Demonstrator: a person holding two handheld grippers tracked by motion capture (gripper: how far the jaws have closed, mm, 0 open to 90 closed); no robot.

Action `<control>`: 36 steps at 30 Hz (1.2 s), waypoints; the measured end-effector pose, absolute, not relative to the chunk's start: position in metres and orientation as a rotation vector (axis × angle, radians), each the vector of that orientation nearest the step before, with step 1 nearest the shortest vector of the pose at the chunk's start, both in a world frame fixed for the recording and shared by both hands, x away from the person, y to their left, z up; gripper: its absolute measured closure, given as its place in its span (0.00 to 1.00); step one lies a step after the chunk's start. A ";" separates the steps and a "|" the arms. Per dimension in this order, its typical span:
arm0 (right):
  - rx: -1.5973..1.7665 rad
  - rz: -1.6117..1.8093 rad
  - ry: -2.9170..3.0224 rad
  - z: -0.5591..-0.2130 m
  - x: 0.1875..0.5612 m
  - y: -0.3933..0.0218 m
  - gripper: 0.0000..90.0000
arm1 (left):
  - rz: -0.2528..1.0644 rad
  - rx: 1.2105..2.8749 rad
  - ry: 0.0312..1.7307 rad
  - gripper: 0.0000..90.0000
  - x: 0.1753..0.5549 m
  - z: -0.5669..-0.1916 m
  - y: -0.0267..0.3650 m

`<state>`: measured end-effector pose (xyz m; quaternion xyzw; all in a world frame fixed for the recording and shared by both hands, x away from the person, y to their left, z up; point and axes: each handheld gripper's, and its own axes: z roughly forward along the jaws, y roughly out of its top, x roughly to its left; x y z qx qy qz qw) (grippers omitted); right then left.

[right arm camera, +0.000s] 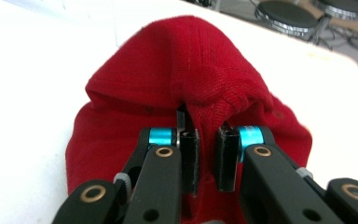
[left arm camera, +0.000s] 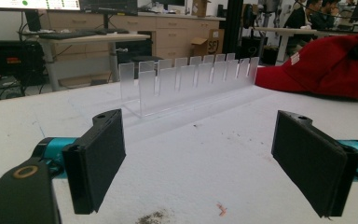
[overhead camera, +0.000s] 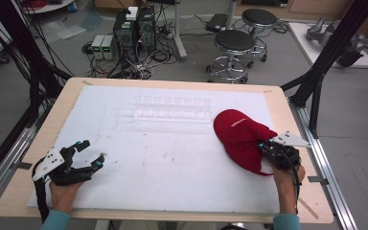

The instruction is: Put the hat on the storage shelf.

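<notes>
A red cap [overhead camera: 239, 132] lies on the right side of the white mat [overhead camera: 172, 177]. My right gripper [overhead camera: 264, 147] sits at the cap's near right edge. In the right gripper view its jaws [right arm camera: 208, 149] are shut on a bunched fold of the red cap [right arm camera: 186, 70], with cloth pinched between the pads. My left gripper [overhead camera: 92, 154] rests at the mat's near left, open, and nothing lies between its black pads [left arm camera: 98, 158]. From the left gripper view the cap [left arm camera: 335, 65] shows far off at the right.
A clear acrylic rack [overhead camera: 170, 108] with several upright dividers stands at the mat's far middle, also seen as the rack [left arm camera: 191, 79] ahead of the left gripper. The wooden table edge [overhead camera: 297, 191] frames the mat. Stools [overhead camera: 234, 45] and computers [overhead camera: 134, 28] stand beyond the table.
</notes>
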<state>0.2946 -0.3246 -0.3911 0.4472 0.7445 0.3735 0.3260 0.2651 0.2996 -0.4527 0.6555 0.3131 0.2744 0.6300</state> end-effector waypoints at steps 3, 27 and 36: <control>1.135 0.976 1.960 -0.384 0.294 -0.321 0.93 | 0.621 1.495 0.724 0.20 0.266 -0.453 0.300; 0.764 1.221 2.014 -0.316 0.281 -0.289 0.93 | 0.566 1.500 0.746 0.19 0.270 -0.452 0.302; 0.652 1.314 2.078 -0.305 0.288 -0.270 0.93 | 0.537 1.528 0.760 0.18 0.277 -0.449 0.305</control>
